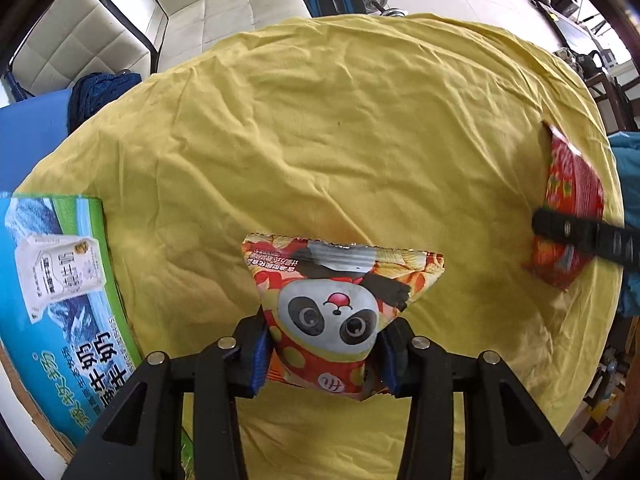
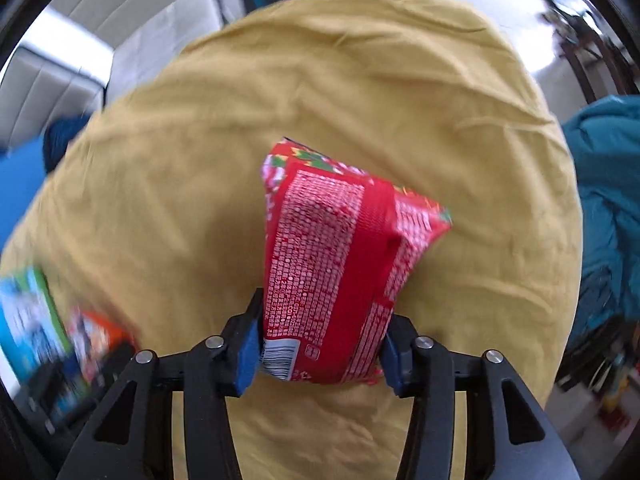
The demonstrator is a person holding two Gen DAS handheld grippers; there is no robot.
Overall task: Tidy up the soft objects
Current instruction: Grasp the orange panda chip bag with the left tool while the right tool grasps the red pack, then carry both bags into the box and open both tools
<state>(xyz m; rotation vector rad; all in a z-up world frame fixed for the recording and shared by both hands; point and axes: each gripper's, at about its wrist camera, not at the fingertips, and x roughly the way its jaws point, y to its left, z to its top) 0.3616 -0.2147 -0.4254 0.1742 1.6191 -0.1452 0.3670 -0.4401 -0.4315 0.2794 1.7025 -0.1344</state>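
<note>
— Holding both bags already: your left gripper (image 1: pixel 322 354) is clamped on the lower end of the panda snack bag (image 1: pixel 340 300), above the yellow cloth (image 1: pixel 320 140).

— And the right?

— Your right gripper (image 2: pixel 320 350) has the red snack packet (image 2: pixel 340 264) between its blue pads (image 2: pixel 248 348), which press its barcode end.

— How will they handle?

— Light, puffy and crinkly, I'd judge; the film is slippery and the contents crush easily. Grip near a sealed end, gently.

— Where should they go?

— Probably beside the milk carton box (image 1: pixel 60 280) at the cloth's left edge.
</note>
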